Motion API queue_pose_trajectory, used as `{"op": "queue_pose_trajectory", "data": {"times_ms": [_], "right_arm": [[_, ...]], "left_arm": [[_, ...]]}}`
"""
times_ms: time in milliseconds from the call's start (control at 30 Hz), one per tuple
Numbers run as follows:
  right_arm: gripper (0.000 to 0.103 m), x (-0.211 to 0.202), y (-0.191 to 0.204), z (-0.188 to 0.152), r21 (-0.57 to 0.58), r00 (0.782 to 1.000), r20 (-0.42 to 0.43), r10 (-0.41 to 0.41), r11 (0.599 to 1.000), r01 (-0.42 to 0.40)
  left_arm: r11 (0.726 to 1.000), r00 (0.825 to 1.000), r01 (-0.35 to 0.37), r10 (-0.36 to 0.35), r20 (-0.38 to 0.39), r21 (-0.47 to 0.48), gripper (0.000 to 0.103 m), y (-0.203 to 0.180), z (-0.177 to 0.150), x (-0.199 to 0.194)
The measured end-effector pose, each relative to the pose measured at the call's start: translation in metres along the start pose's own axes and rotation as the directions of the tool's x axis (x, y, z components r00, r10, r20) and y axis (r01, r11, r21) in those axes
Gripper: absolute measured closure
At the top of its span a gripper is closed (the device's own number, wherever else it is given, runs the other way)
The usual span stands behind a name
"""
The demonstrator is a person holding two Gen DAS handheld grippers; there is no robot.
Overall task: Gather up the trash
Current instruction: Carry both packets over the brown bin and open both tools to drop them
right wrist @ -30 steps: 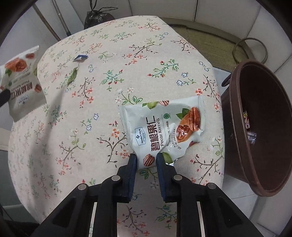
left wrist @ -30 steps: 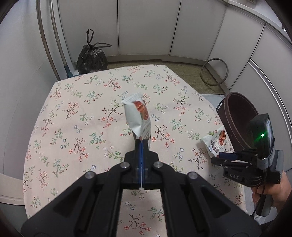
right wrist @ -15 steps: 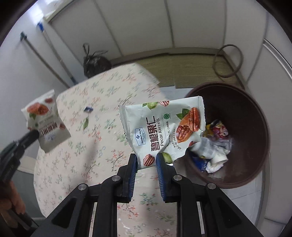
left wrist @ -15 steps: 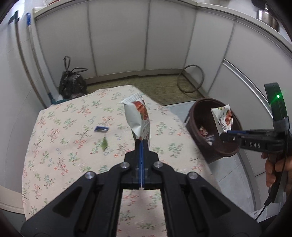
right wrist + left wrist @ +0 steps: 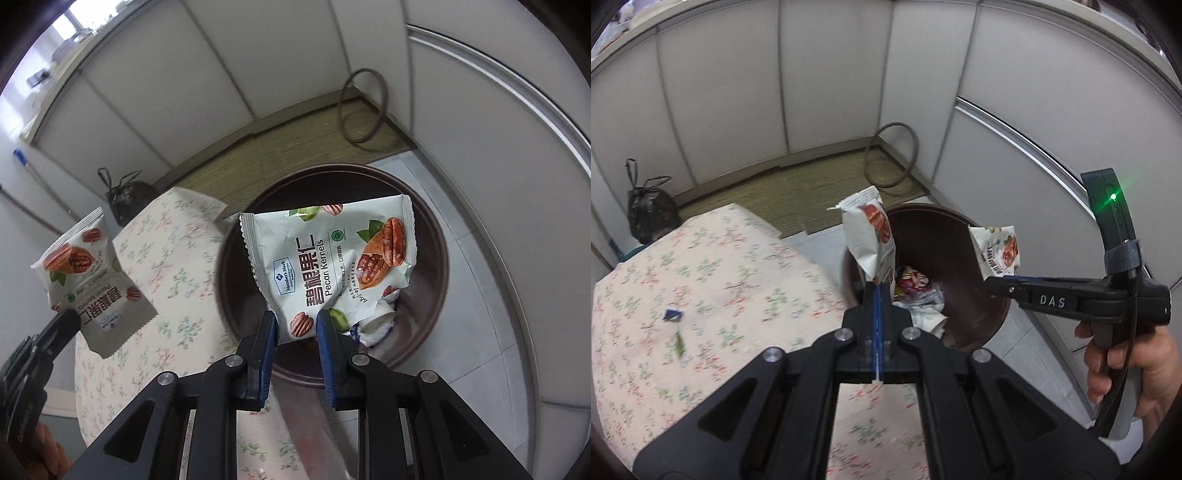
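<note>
Right wrist view: a crinkled white foil pecan-kernel packet (image 5: 328,258), torn at its lower right corner, hangs pinched by its bottom edge between the blue-padded fingers of the right gripper (image 5: 295,328), directly over the round dark-brown plastic waste bin (image 5: 436,258). At left, the left gripper (image 5: 62,325) is clenched on a second white pecan packet (image 5: 92,277), held upside down above the near edge of the table in its cream floral cloth (image 5: 173,269) — not yet over the bin.

From the left wrist view the second packet (image 5: 870,240) stands edge-on, puffed and glossy, gripped between jaws pressed tight together, with the bin (image 5: 960,236) just beyond it; the first packet (image 5: 997,251) sits over the bin's far right side in the right gripper (image 5: 991,286).

The bin already holds crumpled wrappers (image 5: 919,295) — clear film, white paper and a bright printed scrap. By this showing the job is well along: two packets are lifted and appear one release away from disposal. Left on the cloth are a small blue scrap (image 5: 673,314) and a thin green sliver (image 5: 679,341), both flat and light, likely fiddly to pinch.
</note>
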State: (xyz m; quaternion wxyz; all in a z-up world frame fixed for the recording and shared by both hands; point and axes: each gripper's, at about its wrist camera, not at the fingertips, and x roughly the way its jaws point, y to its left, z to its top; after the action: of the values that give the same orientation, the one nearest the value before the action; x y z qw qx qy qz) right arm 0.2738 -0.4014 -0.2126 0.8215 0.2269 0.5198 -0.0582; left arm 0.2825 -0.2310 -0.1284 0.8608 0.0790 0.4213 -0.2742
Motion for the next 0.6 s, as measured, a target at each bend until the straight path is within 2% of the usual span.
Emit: {"op": "queue_pose_trajectory", "data": {"times_ms": [133,300,467,500,567,600], "right_arm": [[0.079,0.005,-0.022,0.003,0.068,1.000,0.004,0.019,0.997,-0.019],[0.079,0.010,-0.043,0.005,0.130,0.999,0.006,0.051,0.990,-0.051],[0.070,0.014,-0.060,0.003,0.181,0.995,0.008,0.104,0.978,-0.104],[0.068,0.014,-0.062,0.003,0.189,0.994,0.009,0.110,0.976,-0.109],[0.056,0.013,-0.067,0.005,0.209,0.993,0.013,0.118,0.971,-0.119],[0.045,0.011,-0.068,0.006,0.217,0.992,0.017,0.122,0.968,-0.123]], "left_arm": [[1.000,0.999,0.025,-0.025,-0.023,0.013,0.103,-0.023,0.008,0.024],[0.999,0.998,0.008,-0.006,-0.055,0.040,0.103,-0.040,0.010,0.054],[0.999,0.999,-0.008,0.010,-0.041,0.053,0.102,-0.043,0.014,0.073],[0.998,0.999,-0.009,0.011,-0.042,0.054,0.096,-0.042,0.014,0.075],[0.999,0.999,-0.001,0.003,-0.039,0.052,0.074,-0.042,0.012,0.074],[0.999,1.000,-0.007,0.009,-0.030,0.050,0.054,-0.041,0.011,0.071]]}}
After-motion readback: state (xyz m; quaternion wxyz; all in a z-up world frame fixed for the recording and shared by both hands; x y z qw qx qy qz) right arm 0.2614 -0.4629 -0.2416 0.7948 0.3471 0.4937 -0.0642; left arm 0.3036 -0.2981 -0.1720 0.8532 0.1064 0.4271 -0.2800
